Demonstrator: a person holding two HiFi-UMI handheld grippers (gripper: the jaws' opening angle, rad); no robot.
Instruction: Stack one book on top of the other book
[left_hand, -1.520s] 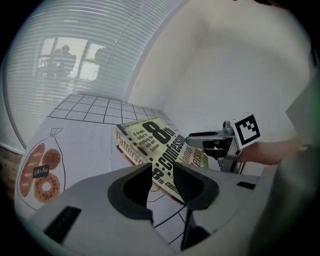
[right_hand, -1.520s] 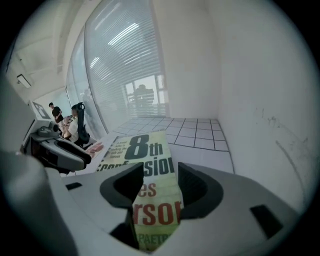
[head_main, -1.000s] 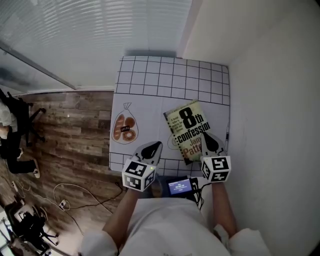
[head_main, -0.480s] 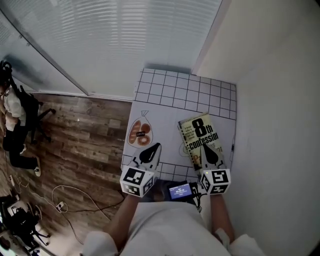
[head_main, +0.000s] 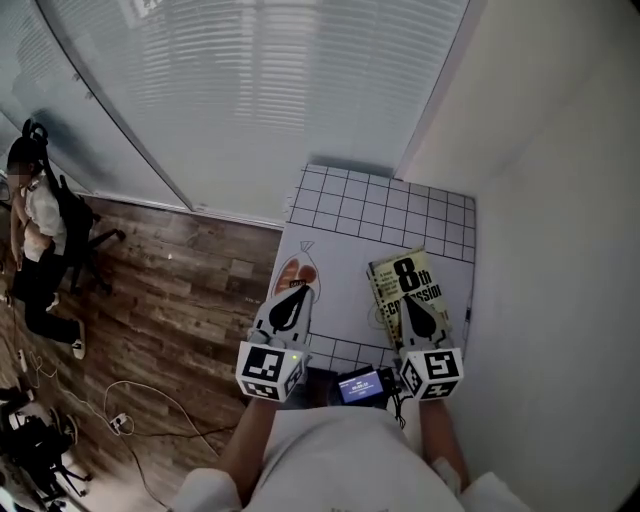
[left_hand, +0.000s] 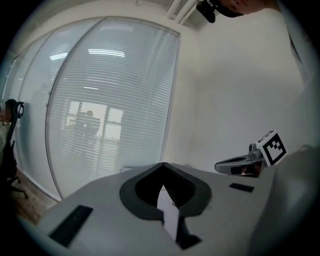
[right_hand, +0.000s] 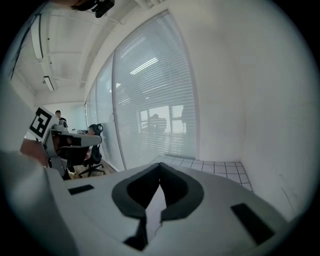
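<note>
A yellow-green book (head_main: 404, 284) titled "8th confession" lies flat on the right side of the white gridded table (head_main: 380, 215). Whether a second book lies under it cannot be seen. My right gripper (head_main: 409, 299) hovers over the book's near end, jaws shut and empty. My left gripper (head_main: 301, 293) hangs above the table's left edge, over a printed picture of a bread bag (head_main: 297, 272), also shut with nothing in it. In the left gripper view the shut jaws (left_hand: 162, 166) point at the blinds, with the right gripper (left_hand: 240, 164) to the side. The right gripper view shows its shut jaws (right_hand: 160, 166) above the table.
A small device with a blue screen (head_main: 358, 383) sits at the table's near edge. A white wall (head_main: 560, 250) bounds the right side, and a glass wall with blinds (head_main: 260, 90) stands behind. Wood floor (head_main: 170, 310) with cables lies to the left. A person sits on a chair (head_main: 35, 230) far left.
Both grippers have risen and drawn back toward the table's near edge, still shut. The book has stayed where it lay. The head view has tilted up, showing more of the blinds.
</note>
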